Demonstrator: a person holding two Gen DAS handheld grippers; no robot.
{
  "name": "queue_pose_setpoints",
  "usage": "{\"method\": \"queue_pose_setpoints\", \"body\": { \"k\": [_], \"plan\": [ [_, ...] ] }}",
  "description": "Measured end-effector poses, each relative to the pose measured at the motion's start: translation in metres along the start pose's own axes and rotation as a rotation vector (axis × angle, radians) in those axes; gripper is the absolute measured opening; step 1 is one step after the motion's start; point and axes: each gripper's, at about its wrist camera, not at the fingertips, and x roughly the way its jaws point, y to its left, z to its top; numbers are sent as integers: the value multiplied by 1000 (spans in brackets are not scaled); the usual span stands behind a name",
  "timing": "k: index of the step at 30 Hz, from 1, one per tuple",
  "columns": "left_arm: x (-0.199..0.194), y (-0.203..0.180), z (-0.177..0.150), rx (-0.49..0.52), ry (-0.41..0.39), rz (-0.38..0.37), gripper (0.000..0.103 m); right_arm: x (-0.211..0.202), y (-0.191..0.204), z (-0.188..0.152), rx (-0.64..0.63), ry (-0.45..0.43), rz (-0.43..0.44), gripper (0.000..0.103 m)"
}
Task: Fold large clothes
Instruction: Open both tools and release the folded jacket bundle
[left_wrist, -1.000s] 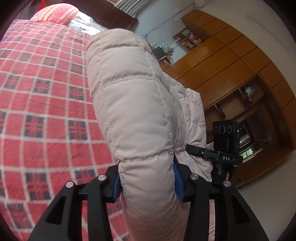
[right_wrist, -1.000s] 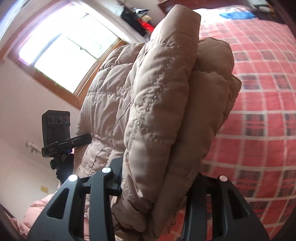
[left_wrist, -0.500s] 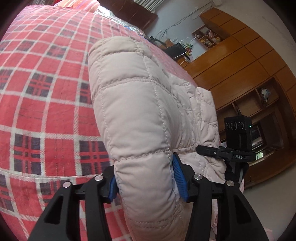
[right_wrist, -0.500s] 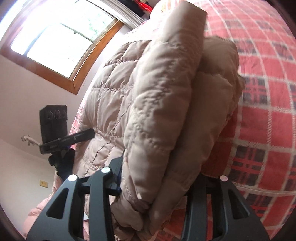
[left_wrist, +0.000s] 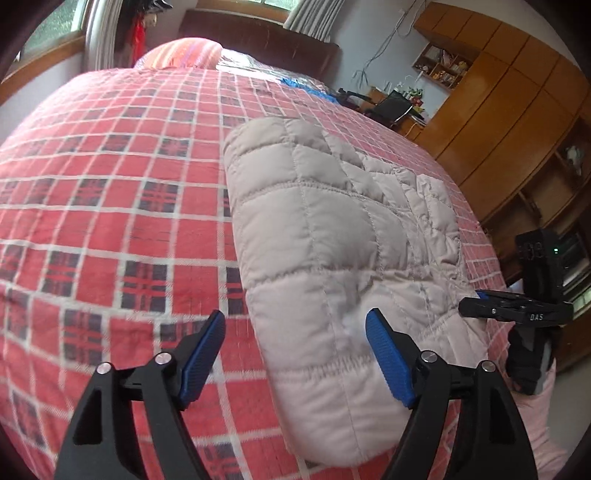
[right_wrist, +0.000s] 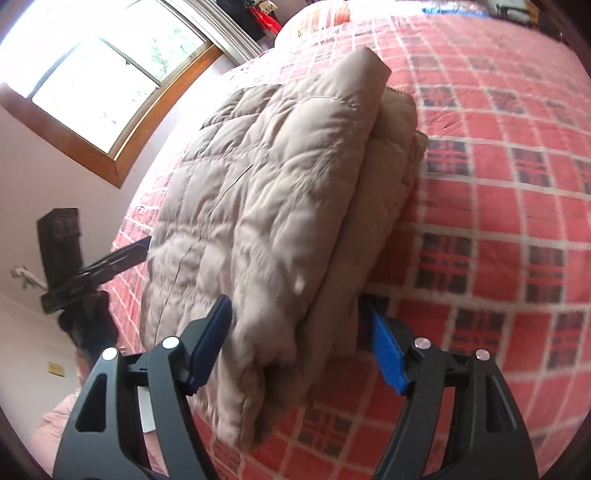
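Both grippers, left (left_wrist: 295, 350) and right (right_wrist: 299, 341), are wide open, holding nothing. Folded coat (left_wrist: 332, 236) lies on the bed (left_wrist: 110, 206) (folding looks done). Next: pull back.

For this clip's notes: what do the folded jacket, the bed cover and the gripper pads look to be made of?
Jacket: smooth, faintly shiny woven shell over puffy filling, going by the stitched quilted squares; probably synthetic.
Bed cover: matte woven cloth in red plaid, likely cotton.
Pads: blue, finely ribbed, perhaps rubber or plastic, on black rigid fingers. The right gripper's pads look the same.
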Motion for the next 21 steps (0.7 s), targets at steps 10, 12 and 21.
{"method": "queue_pose_setpoints", "body": {
  "k": [10,12,21],
  "plan": [
    [-23,-30,-38,58,-43,155,79,-4,34,-44,-45,-19,-63,73],
    [-23,-33,-45,65,-46,171,79,4,38,-49,-44,-13,-73,73],
    [-9,-29,-60,82,-34,222,79,23,19,-64,7,7,-79,73]
  ]
}}
